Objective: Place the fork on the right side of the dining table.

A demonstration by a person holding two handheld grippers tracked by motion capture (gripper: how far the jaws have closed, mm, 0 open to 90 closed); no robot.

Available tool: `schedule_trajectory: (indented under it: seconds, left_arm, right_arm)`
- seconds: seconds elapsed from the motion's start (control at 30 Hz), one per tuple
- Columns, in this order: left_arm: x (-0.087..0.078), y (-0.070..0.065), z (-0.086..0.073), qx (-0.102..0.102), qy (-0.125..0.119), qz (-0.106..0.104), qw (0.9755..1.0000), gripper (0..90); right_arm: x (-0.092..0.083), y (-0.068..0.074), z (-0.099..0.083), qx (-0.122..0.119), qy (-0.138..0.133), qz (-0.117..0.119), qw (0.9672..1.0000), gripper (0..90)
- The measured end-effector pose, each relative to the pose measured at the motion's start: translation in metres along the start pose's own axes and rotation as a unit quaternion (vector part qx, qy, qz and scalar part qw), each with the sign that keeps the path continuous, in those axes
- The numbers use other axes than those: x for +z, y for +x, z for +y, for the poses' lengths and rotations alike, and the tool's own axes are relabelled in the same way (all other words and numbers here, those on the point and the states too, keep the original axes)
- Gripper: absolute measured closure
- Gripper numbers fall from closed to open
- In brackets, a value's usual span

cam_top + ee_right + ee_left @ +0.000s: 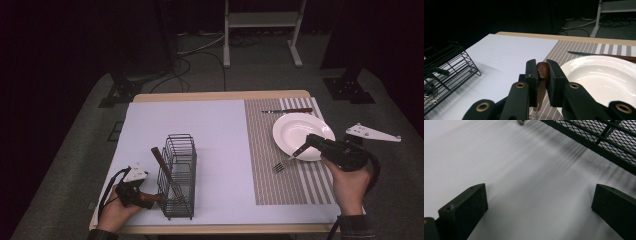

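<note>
**Fork nearly laid, one piece left in the rack**

Nearest me, the left gripper (131, 192) rests by the wire rack (178, 175), jaws wide with nothing between them; a wooden-handled utensil (162, 164) still leans inside. Across the table, the right gripper (311, 141) pinches the fork (288, 159) by its brown wooden handle, steel tines touching the striped placemat (280, 185) just beside the white plate (295, 131). Beyond the plate, a knife (287, 110) lies set. I'd say releasing this fork and fetching that last utensil remain.
</note>
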State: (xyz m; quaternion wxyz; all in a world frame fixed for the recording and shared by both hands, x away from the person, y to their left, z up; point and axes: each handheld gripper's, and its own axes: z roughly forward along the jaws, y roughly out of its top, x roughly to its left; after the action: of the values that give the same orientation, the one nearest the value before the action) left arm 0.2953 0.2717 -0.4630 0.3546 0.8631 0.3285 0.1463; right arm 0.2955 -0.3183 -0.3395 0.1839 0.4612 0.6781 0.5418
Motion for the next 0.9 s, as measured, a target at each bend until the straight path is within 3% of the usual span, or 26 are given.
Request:
schedule_trajectory:
  seconds: [0.5,0.9]
  left_arm:
    - [0.0,0.0,0.0,0.0,0.0,0.0,1.0,0.0]
    - [0.0,0.0,0.0,0.0,0.0,0.0,1.0,0.0]
  right_arm:
    - [-0.008,-0.007,-0.008,0.007,0.0,-0.02,0.9998,77.7]
    - [-0.019,-0.018,-0.022,0.013,0.001,-0.052,0.9986,73.3]
